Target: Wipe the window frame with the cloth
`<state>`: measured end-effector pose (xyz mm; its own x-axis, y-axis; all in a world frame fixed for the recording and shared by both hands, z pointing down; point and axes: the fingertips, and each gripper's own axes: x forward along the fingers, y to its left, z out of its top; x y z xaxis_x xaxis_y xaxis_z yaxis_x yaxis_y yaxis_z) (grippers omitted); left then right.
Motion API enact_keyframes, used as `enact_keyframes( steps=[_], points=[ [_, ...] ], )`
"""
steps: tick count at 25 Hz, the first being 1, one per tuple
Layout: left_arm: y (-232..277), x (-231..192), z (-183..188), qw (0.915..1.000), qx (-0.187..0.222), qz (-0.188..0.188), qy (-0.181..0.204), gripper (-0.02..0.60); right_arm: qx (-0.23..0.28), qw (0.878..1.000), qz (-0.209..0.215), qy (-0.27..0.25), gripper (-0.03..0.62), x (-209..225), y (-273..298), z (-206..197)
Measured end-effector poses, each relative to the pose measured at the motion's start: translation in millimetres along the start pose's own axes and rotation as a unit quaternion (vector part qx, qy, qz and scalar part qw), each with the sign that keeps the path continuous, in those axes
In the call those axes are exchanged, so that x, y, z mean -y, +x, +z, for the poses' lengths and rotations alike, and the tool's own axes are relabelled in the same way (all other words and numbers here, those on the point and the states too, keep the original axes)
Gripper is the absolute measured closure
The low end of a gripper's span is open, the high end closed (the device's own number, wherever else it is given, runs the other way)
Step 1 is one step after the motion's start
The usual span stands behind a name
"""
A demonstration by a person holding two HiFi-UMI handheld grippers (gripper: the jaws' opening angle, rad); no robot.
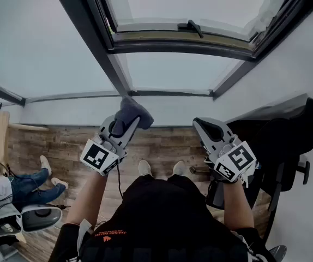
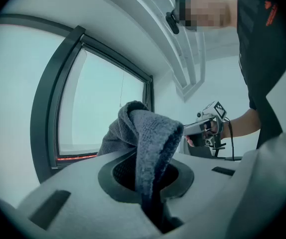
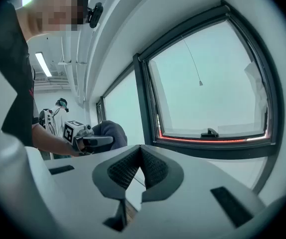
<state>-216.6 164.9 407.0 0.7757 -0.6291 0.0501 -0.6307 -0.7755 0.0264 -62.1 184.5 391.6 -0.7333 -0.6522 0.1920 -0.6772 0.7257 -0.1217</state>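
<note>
Left gripper [image 1: 122,127]: you hold it just below the window frame [image 1: 112,64], at the foot of the frame's dark upright bar, with its jaws clamped on the cloth [image 1: 135,113]. Cloth: grey, soft pile, bunched and folded over the jaw tips, with a flap hanging down between them in the left gripper view; its top edge sits right at the foot of that upright bar, though whether it actually touches the frame can't be made out from the head view. Right gripper [image 1: 211,129]: you hold it level with the left one, below the frame's lower right corner and well apart from the cloth, its jaw tips together with nothing between them. Handle [image 1: 192,27]: black, on the bottom rail of the frame's upper sash. Chair [image 1: 287,146]: dark, below the frame to your right. Person [image 1: 26,182]: legs in jeans, on the wooden floor [image 1: 58,143] below the frame to your left.
</note>
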Motion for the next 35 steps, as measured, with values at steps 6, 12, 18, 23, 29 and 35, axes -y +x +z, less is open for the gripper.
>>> enact_keyframes(
  steps=[6, 12, 18, 23, 29, 35],
  points=[
    [0, -1, -3, 0.9998, 0.009, 0.000, 0.017, 0.538, 0.003, 1.000, 0.002, 0.004, 0.591, 1, 0, -2],
    [9, 12, -1, 0.9997, 0.005, 0.010, 0.022, 0.538, 0.019, 1.000, 0.001, 0.016, 0.590, 10, -12, -1],
    [35, 49, 6, 0.9994, 0.014, 0.022, 0.023, 0.538, 0.023, 1.000, 0.007, 0.005, 0.589, 30, -49, 2],
    [63, 78, 8, 0.9992, 0.019, 0.026, 0.026, 0.538, 0.024, 1.000, 0.020, 0.006, 0.591, 47, -78, 0],
    [89, 94, 9, 0.9991, 0.013, 0.029, 0.028, 0.538, 0.028, 0.999, 0.024, 0.008, 0.589, 74, -98, -2],
    [104, 92, 9, 0.9989, 0.010, 0.035, 0.029, 0.538, 0.026, 0.999, 0.021, 0.009, 0.590, 95, -102, -3]
  ],
)
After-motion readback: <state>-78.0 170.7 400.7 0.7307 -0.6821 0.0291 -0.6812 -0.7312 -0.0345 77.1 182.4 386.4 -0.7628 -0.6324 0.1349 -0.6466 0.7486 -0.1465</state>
